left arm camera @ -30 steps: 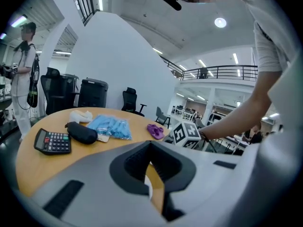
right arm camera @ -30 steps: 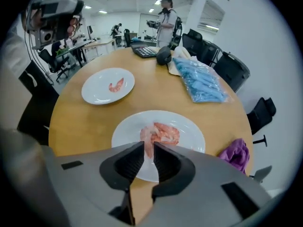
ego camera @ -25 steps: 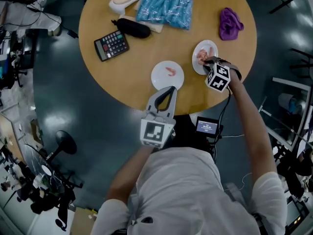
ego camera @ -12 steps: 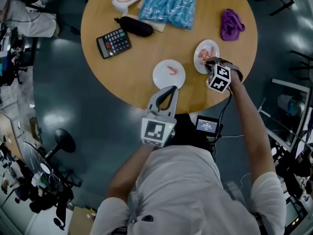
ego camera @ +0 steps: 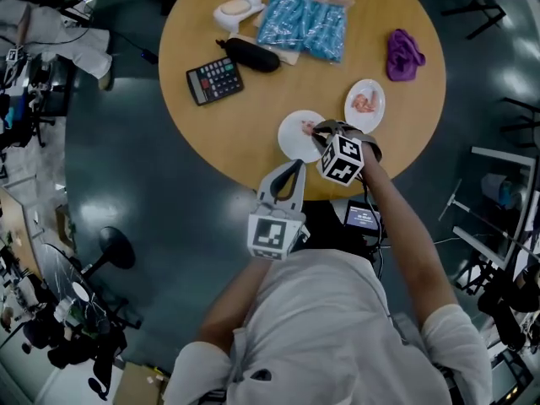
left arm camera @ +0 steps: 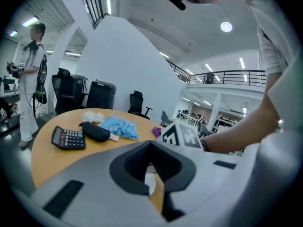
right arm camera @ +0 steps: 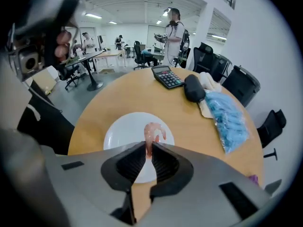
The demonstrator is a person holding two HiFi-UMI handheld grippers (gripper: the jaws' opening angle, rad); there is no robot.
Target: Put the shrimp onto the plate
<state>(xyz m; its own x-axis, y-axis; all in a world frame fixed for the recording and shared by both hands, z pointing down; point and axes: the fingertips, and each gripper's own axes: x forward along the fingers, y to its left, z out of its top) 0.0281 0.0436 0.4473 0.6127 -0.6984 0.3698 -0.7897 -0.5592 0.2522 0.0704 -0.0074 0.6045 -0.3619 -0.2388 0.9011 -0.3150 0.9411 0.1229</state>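
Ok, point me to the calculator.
In the head view the calculator lies on the left of the round table, just beside the black pouch.

Right hand-held gripper (right arm camera: 147, 149), jaws just closing, pinches a shrimp (right arm camera: 152, 132).

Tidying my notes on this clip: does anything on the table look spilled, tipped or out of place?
Nothing stands out. The right gripper holds one shrimp over the near plate; other shrimp lie on the far plate, none on the table.
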